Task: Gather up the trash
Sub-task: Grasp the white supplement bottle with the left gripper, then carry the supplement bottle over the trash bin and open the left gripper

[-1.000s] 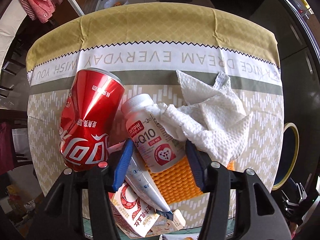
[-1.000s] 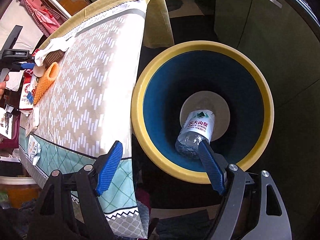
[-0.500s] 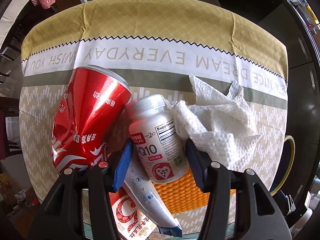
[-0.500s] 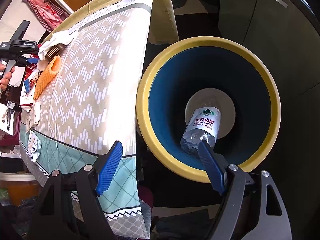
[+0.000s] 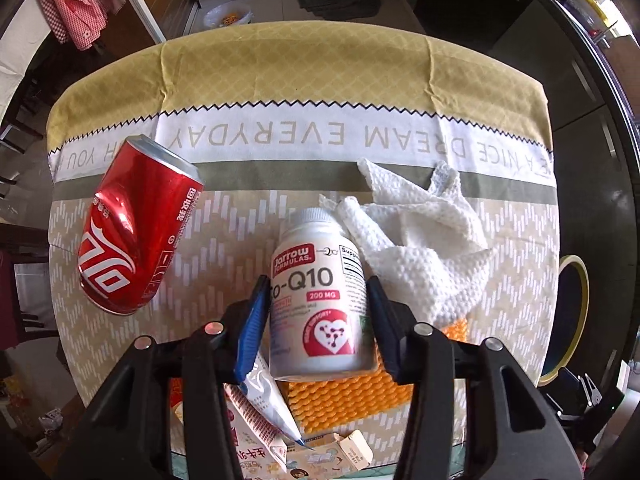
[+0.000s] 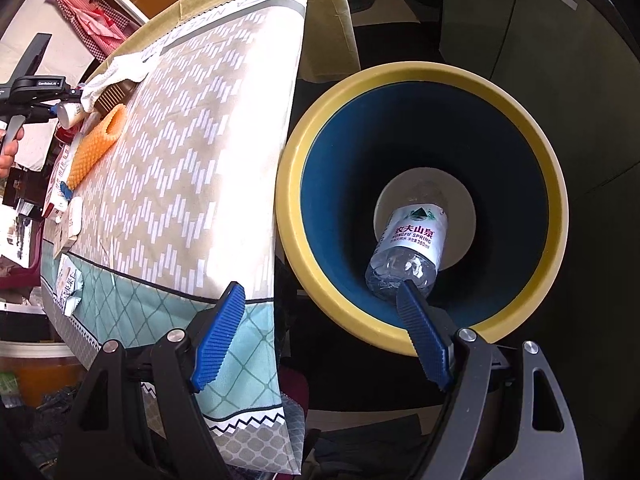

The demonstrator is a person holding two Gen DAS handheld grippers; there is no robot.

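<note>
- The white supplement bottle [image 5: 318, 296] is seen between the blue pads of the left gripper [image 5: 318, 308], its white cap toward twelve o'clock and its label with a red heart facing the camera.
- The left jaws have just been closing around the bottle; both pads are seen against its sides, so it is taken as gripped.
- An orange ribbed sponge [image 5: 352, 396] and a white tube [image 5: 268, 396] are seen under the bottle at six o'clock, with a printed carton [image 5: 256, 452] beyond them at the near table edge.
- A crumpled white paper towel [image 5: 420, 240] lies just beside the bottle at two o'clock, touching its cap end.
- A dented red soda can [image 5: 136, 228] lies on its side at ten o'clock, apart from the bottle, with bare tablecloth [image 5: 280, 80] between them.
- The far cloth edge at twelve o'clock is left open, a yellow band free of objects.
- In the right wrist view, the right gripper [image 6: 316, 328] is held wide apart and empty, pointed steeply down over the gap between the table edge and the yellow-rimmed blue bin [image 6: 420, 80].
- A clear water bottle [image 6: 412, 248] lies inside the bin, at three o'clock from the table.
- The left gripper is seen small at ten o'clock in that view, with a hand [image 6: 8, 152] on its handle.
</note>
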